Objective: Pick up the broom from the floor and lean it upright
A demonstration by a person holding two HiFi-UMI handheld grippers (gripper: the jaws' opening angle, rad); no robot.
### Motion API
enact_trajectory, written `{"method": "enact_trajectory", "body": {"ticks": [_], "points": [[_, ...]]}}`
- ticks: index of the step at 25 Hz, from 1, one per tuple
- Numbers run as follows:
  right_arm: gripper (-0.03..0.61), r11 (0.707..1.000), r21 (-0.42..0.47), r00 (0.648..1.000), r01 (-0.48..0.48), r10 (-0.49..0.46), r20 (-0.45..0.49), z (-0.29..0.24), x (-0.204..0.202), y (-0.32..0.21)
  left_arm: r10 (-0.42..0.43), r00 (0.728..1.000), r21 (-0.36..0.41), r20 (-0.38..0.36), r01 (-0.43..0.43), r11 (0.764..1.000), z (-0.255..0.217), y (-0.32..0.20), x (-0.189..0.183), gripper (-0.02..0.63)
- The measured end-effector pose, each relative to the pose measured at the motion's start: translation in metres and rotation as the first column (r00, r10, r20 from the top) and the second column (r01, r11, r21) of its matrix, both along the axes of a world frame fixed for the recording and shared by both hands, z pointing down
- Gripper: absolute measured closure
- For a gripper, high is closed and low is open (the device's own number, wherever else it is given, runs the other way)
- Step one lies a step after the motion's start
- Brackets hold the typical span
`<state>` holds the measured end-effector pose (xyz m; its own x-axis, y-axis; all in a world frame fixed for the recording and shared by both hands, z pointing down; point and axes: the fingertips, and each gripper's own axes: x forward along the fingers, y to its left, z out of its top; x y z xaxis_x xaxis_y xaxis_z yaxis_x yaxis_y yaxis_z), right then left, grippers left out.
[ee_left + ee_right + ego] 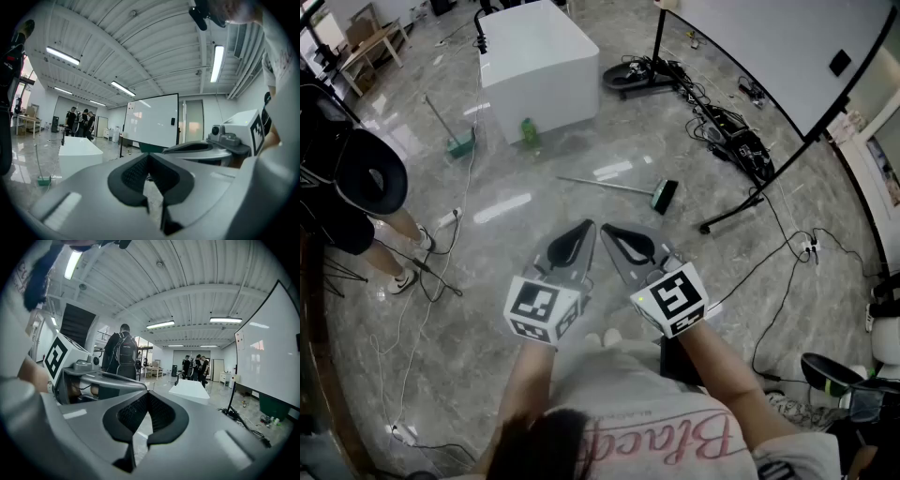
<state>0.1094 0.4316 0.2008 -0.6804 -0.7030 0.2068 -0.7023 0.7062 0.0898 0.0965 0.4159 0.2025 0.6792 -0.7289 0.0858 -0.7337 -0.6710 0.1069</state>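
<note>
Left gripper [586, 227] and right gripper [609, 231]: jaws fully closed, empty. Broom [623, 188] lies flat on floor [609, 122] at 12 o'clock. Step: approach. Next, probably: open jaws, descend onto handle [595, 183].

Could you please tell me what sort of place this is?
Probably an indoor lab or workshop hall: a large whiteboard on a stand, loose cables across the polished floor, and ceiling strip lights.

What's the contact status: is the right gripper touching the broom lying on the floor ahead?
Apart. The head view shows bare floor between the right gripper and the broom; its jaws are shut, empty.
</note>
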Motion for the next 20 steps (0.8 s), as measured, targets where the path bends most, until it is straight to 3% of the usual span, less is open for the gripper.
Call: {"method": "enact_trajectory", "body": {"ticks": [9, 14, 20], "points": [[0.578, 1.000, 0.003, 1.000, 0.027, -0.027, -0.007, 0.004, -0.004, 0.004, -0.011, 1.000, 0.005, 0.017, 0.011, 1.000, 0.002, 0.004, -0.004, 0.615], [0.577, 0.999, -0.018, 0.997, 0.038, -0.037, 0.067, 0.003, 0.000, 0.007, -0.023, 0.999, 0.002, 0.027, 0.023, 1.000, 0.004, 0.010, -0.005, 0.615], [0.577, 0.997, -0.059, 0.997, 0.046, -0.043, 0.058, 0.022, 0.001, 0.018, -0.048, 0.999, -0.014, 0.020, 0.048, 0.999, 0.013, 0.016, -0.009, 0.615]]}}
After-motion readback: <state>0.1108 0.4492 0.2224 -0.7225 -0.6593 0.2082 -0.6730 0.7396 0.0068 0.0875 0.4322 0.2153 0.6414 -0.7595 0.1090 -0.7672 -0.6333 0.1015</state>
